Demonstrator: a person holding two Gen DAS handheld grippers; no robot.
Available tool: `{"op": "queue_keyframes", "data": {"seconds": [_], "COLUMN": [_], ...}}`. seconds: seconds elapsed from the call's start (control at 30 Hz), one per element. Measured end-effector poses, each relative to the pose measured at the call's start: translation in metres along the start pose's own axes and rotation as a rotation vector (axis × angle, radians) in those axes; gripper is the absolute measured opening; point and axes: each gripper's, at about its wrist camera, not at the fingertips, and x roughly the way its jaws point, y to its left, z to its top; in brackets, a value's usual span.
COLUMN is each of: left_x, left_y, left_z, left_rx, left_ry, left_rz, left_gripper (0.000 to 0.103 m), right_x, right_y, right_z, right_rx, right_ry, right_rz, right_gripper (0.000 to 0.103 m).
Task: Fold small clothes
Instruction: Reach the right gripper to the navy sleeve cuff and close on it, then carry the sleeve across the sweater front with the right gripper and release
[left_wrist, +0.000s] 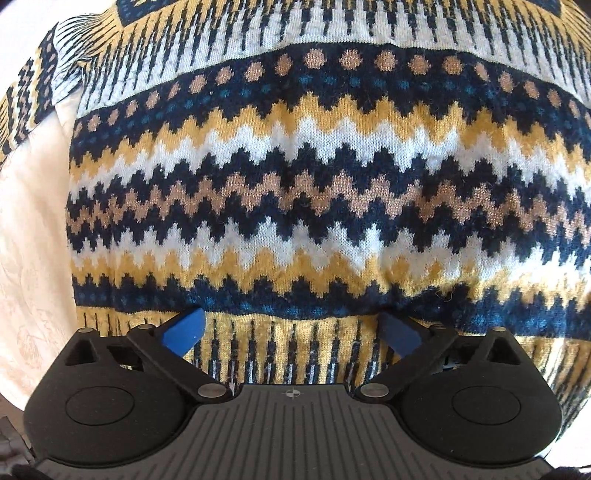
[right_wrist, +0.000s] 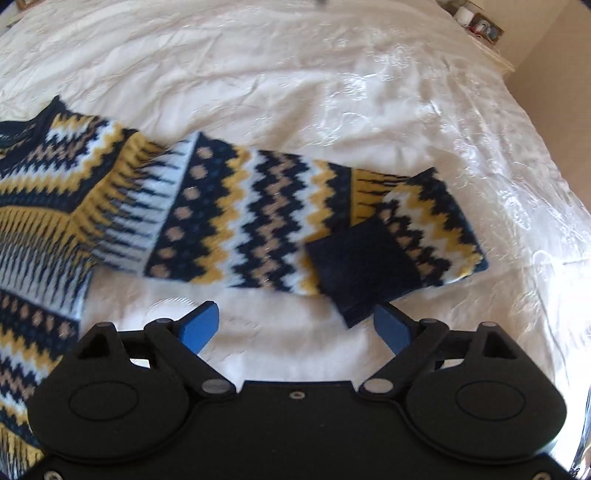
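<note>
With the sweater (left_wrist: 314, 177) lying flat on the bed (right_wrist: 332, 74), bring the wide-open, empty left gripper (left_wrist: 291, 328) squarely onto the hem, and set the open, empty right gripper (right_wrist: 295, 325) over the sleeve (right_wrist: 280, 218) cuff before closing.

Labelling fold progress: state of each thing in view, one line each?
Sweater: spread flat on the bed, body not folded.
Sleeve: stretched out sideways on the bed, its end doubled back.
Cuff: plain navy, lying on top of the sleeve end.
Bedspread: white, wrinkled.
Left claw: open, over the sweater's hem, holding nothing.
Right claw: open, empty, near the cuff.
</note>
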Motion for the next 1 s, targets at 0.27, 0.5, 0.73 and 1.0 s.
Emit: {"op": "queue_keyframes", "data": {"seconds": [0.27, 0.5, 0.73, 1.0], "left_x": [0.005, 0.002, -0.018, -0.054], "left_y": [0.005, 0.011, 0.021, 0.080], "left_z": [-0.001, -0.001, -0.018, -0.024], "left_rx": [0.016, 0.002, 0.053, 0.076], "left_ry": [0.002, -0.042, -0.183, -0.347], "left_rz": [-0.039, -0.070, -0.150, -0.191], "left_gripper": [0.103, 0.102, 0.082, 0.081], "right_x": [0.041, 0.036, -0.004, -0.087], "right_y": [-0.004, -0.020, -0.050, -0.004], "right_z": [0.007, 0.005, 0.013, 0.049], "right_rx": [-0.051, 0.043, 0.203, 0.240], "right_ry": [-0.013, 0.005, -0.018, -0.100], "right_rz": [-0.060, 0.049, 0.131, 0.263], "right_gripper": [0.073, 0.012, 0.010, 0.010]}}
